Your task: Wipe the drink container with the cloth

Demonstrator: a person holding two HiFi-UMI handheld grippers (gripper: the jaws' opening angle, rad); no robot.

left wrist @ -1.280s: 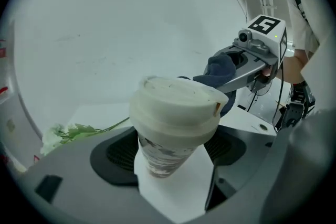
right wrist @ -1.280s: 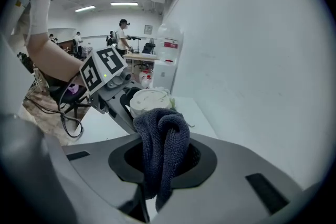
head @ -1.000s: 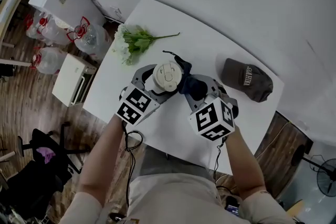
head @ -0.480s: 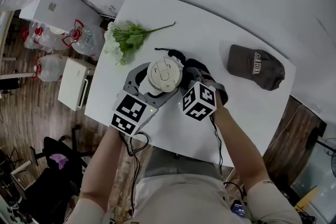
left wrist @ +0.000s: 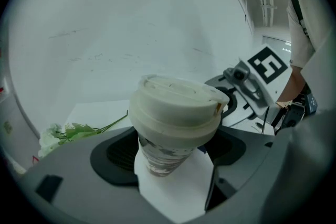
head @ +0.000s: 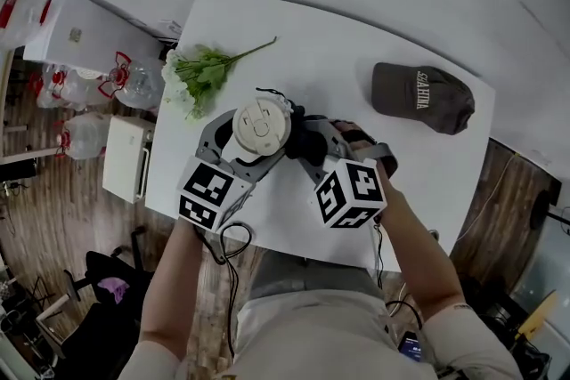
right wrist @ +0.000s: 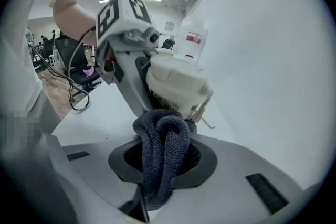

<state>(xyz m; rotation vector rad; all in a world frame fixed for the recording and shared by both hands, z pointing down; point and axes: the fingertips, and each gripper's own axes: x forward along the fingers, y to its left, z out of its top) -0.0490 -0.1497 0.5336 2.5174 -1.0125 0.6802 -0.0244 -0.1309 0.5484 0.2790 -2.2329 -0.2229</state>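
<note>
The right gripper (right wrist: 164, 168) is clamped shut on a bunched dark-blue knitted cloth (right wrist: 164, 139) and presses it against the cream-lidded paper drink cup (head: 258, 125). The left gripper (left wrist: 169, 165) pinches the cup's body, apparently to steady it, above the white table (head: 356, 58).

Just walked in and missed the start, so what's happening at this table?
A person works over the white table with a gripper in each hand. The left gripper has its jaws shut on a lidded cup. The right gripper grips a dark blue cloth and holds it against the cup's side. A brown cap and a green sprig lie aside.
</note>
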